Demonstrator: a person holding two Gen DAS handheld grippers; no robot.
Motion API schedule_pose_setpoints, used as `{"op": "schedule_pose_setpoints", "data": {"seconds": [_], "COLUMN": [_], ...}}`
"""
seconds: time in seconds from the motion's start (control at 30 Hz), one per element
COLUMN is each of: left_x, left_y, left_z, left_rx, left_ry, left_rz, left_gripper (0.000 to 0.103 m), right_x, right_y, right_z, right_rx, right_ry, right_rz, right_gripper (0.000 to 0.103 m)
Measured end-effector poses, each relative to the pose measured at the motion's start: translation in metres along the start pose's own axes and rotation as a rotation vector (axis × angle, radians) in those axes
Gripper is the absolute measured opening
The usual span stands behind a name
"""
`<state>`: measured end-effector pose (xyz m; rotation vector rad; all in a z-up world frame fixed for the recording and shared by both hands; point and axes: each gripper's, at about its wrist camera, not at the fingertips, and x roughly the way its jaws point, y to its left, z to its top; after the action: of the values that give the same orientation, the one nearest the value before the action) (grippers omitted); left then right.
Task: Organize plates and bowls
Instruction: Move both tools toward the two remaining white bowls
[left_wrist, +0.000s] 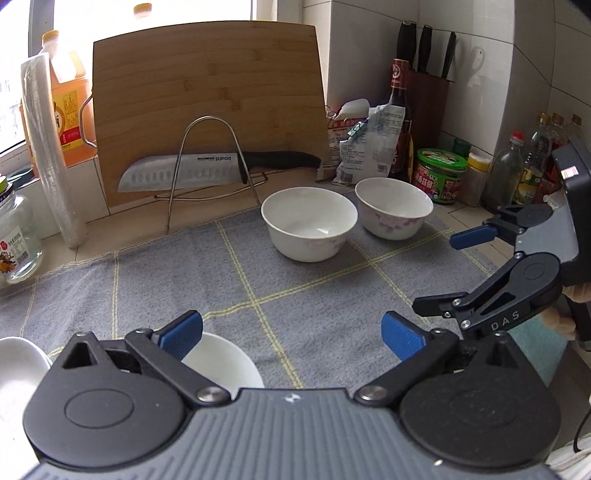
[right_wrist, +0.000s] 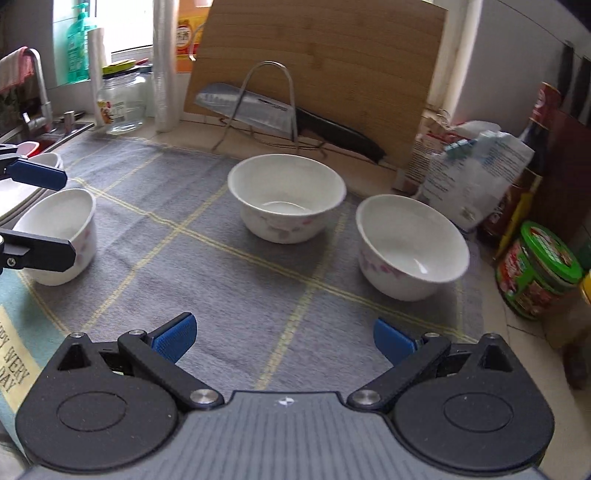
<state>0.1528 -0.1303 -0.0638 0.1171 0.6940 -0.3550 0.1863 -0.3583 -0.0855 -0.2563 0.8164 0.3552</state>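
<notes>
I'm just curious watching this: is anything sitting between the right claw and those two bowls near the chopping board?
Nothing visible. Only bare grey cloth lies between the open right claw and the middle bowl and right-hand bowl. A third bowl sits off to the left by the left claw, out of the way.

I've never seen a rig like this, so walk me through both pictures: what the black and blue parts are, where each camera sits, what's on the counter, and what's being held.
A person holds a two-finger tool in each hand; each carries a camera looking along its fingers.

One view belongs to the left gripper; the right gripper shows at its right edge. The other view looks out from that right tool.

On the grey cloth stand three white bowls: one near the left tool, a middle bowl and a right bowl. Behind are a cutting board and a knife.

Both grippers are open, holding nothing.
</notes>
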Motion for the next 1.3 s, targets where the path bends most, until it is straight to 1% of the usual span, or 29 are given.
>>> {"op": "schedule_pose_setpoints", "data": {"seconds": [0.13, 0.2, 0.33, 0.43, 0.53, 0.63, 0.73, 0.8, 0.97, 1.03, 1.1, 1.2, 1.3], "left_x": [0.015, 0.020, 0.029, 0.038, 0.046, 0.055, 0.060, 0.064, 0.068, 0.070, 0.071, 0.074, 0.081], "left_y": [-0.013, -0.019, -0.023, -0.021, -0.015, -0.007, 0.002, 0.005, 0.005, 0.005, 0.007, 0.010, 0.012], "left_z": [0.012, 0.016, 0.025, 0.030, 0.036, 0.042, 0.050, 0.055, 0.069, 0.073, 0.078, 0.082, 0.084], "left_rx": [-0.020, -0.023, -0.033, -0.033, -0.007, 0.024, 0.056, 0.086, 0.174, 0.191, 0.206, 0.240, 0.285], "left_ry": [0.003, 0.000, 0.006, 0.025, 0.038, 0.059, 0.069, 0.078, 0.134, 0.169, 0.206, 0.236, 0.264], "left_rz": [0.025, 0.038, 0.054, 0.047, 0.033, 0.024, -0.031, -0.050, -0.061, -0.051, -0.063, -0.080, -0.066], "left_gripper": [0.102, 0.102, 0.102, 0.102, 0.102, 0.102, 0.102, 0.102, 0.102, 0.102, 0.102, 0.102, 0.102], "right_x": [0.000, -0.001, -0.002, 0.002, 0.009, 0.016, 0.024, 0.028, 0.037, 0.044, 0.050, 0.058, 0.063], "right_y": [-0.026, -0.032, -0.036, -0.032, -0.022, -0.009, 0.003, 0.009, 0.015, 0.015, 0.015, 0.018, 0.023], "right_z": [-0.007, -0.009, -0.008, -0.007, -0.005, -0.002, 0.004, 0.008, 0.019, 0.023, 0.027, 0.031, 0.034], "right_rx": [0.074, 0.086, 0.076, 0.082, 0.091, 0.067, 0.034, 0.017, -0.014, -0.020, -0.030, -0.046, -0.069], "right_ry": [0.000, -0.009, -0.025, -0.024, -0.016, -0.005, 0.002, 0.001, -0.012, -0.015, -0.024, -0.028, -0.032], "right_rz": [-0.048, -0.077, -0.090, -0.068, -0.041, -0.034, -0.037, -0.036, 0.013, 0.034, 0.062, 0.084, 0.100], "right_gripper": [0.103, 0.103, 0.103, 0.103, 0.103, 0.103, 0.103, 0.103, 0.103, 0.103, 0.103, 0.103, 0.103]}}
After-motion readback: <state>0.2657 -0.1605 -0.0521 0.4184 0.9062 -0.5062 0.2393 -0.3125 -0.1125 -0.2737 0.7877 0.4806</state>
